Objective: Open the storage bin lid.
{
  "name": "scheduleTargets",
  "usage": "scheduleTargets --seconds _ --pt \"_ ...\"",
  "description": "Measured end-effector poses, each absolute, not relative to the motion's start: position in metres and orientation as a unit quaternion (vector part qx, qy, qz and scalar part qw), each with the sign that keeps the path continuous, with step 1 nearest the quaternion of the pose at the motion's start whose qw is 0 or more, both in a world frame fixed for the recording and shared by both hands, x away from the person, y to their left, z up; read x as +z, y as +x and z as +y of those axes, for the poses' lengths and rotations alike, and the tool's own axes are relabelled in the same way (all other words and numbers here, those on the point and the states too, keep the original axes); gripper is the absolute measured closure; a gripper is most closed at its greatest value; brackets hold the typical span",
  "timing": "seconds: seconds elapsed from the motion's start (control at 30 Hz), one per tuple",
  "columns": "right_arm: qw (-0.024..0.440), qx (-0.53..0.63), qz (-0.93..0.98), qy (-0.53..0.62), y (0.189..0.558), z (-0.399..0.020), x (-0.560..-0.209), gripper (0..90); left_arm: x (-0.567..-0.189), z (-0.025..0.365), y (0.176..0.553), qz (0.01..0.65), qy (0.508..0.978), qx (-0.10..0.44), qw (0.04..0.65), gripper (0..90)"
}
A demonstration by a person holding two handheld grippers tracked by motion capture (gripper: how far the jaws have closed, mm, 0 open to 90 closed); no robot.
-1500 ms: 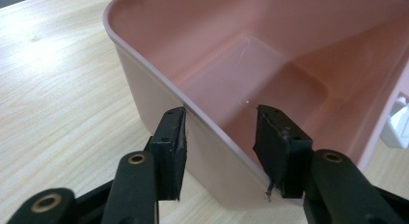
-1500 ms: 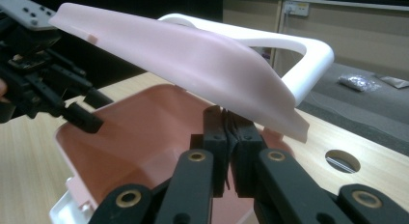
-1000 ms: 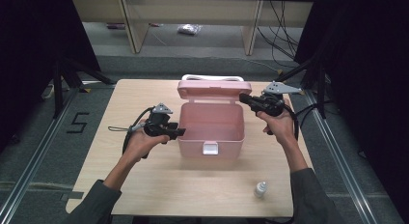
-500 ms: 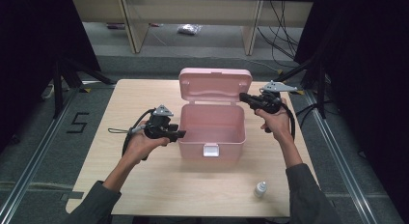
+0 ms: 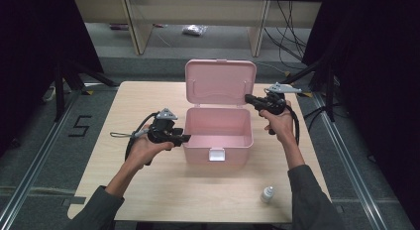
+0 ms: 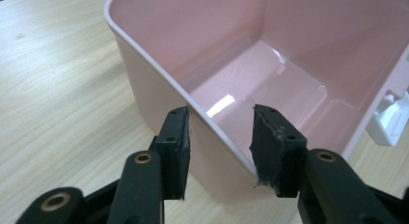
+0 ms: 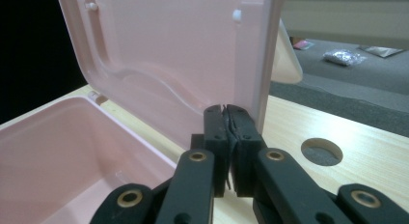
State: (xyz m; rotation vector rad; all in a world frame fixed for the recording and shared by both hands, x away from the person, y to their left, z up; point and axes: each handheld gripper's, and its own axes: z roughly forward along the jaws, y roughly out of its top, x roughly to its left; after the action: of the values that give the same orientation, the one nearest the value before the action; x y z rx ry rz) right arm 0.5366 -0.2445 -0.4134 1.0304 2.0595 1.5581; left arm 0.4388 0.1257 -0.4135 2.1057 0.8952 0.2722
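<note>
Lid change: a second ago I had the lid lying low over the pink box; now it stands upright, swung back on its hinge.
Meaning: I judge the opening done; the box is empty and ready for loading.
Right gripper: clenched, jaws pressed together with nothing between them, tips just in front of the lid's inner face near its right edge.
Left gripper: half open, straddling the box's left wall without pressing it; I judge it steadies the box.
Count: one box, one lid, one white latch, one small bottle well behind my right gripper, two grippers.
</note>
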Motion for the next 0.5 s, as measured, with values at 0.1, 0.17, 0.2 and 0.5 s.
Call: scheduleTargets --seconds 0.1,0.17,0.2,0.5 --pt "0.19 0.555 0.725 0.36 0.5395 -0.2442 -0.4151 88.0 -0.4135 0.1257 0.4392 0.355 0.835 0.104 0.408 57.3" --pt "0.175 0.555 0.722 0.374 0.5385 -0.2417 -0.4161 87.5 -0.4133 0.1255 0.4388 0.357 0.834 0.106 0.406 57.2" --pt "0.175 0.556 0.722 0.373 0.5394 -0.2416 -0.4167 87.3 -0.4134 0.1252 0.4385 0.357 0.834 0.108 0.407 57.2" --pt "0.19 0.544 0.73 0.368 0.5438 -0.2391 -0.4208 87.1 -0.4139 0.1257 0.4387 0.359 0.832 0.1 0.412 56.3"
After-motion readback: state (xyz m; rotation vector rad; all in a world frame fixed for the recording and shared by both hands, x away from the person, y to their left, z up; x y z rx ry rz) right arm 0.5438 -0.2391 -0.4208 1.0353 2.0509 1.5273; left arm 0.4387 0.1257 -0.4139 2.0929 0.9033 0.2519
